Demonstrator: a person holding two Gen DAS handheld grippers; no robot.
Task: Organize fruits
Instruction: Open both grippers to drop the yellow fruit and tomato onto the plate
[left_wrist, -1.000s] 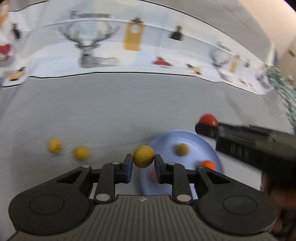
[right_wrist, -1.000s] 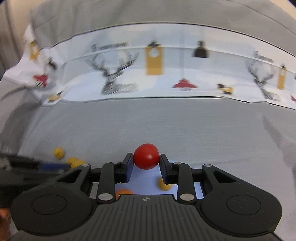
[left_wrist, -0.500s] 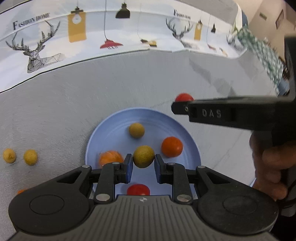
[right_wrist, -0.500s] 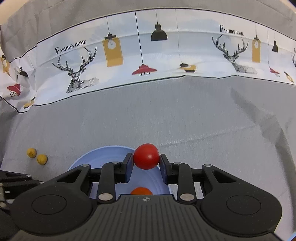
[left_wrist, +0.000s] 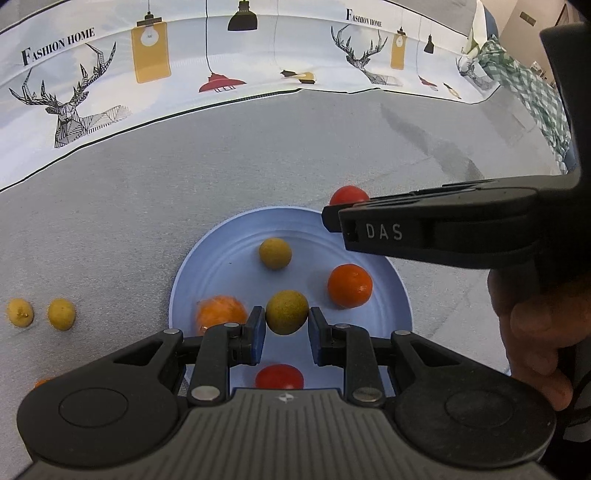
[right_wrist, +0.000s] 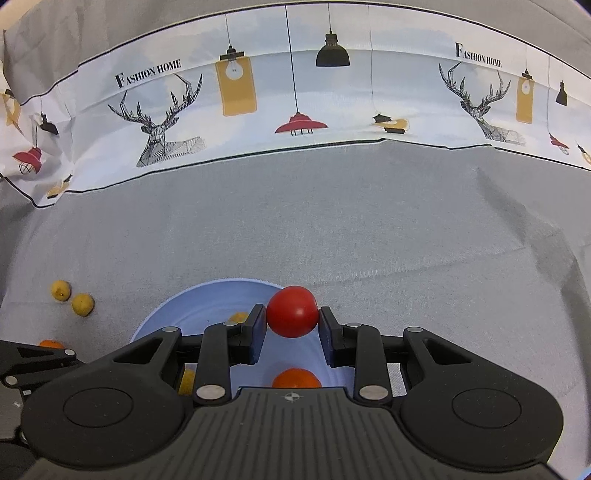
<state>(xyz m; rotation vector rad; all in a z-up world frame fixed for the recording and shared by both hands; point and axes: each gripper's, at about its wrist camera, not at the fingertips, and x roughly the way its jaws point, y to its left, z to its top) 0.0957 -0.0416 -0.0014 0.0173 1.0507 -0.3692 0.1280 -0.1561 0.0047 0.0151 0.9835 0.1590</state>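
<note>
A light blue plate (left_wrist: 207, 266) lies on the grey cloth and holds a yellow-green fruit (left_wrist: 275, 253), an orange (left_wrist: 349, 286), a peeled-looking orange (left_wrist: 220, 314) and a red tomato (left_wrist: 279, 376). My left gripper (left_wrist: 286, 314) is shut on a yellow-green fruit (left_wrist: 286, 312) above the plate. My right gripper (right_wrist: 292, 314) is shut on a red tomato (right_wrist: 292, 311) over the plate's far right rim (right_wrist: 207, 291); it also shows in the left wrist view (left_wrist: 349, 194).
Two small yellow fruits (left_wrist: 61, 314) (left_wrist: 20, 312) lie on the cloth left of the plate, and an orange one (right_wrist: 51, 344) lies nearer. A printed white cloth (right_wrist: 295, 96) rises at the back. A green checked cloth (left_wrist: 532, 92) is at the far right.
Both grippers have moved over the plate with their fruits still held. The left gripper came in from the left; the right gripper now hangs over the far rim.
</note>
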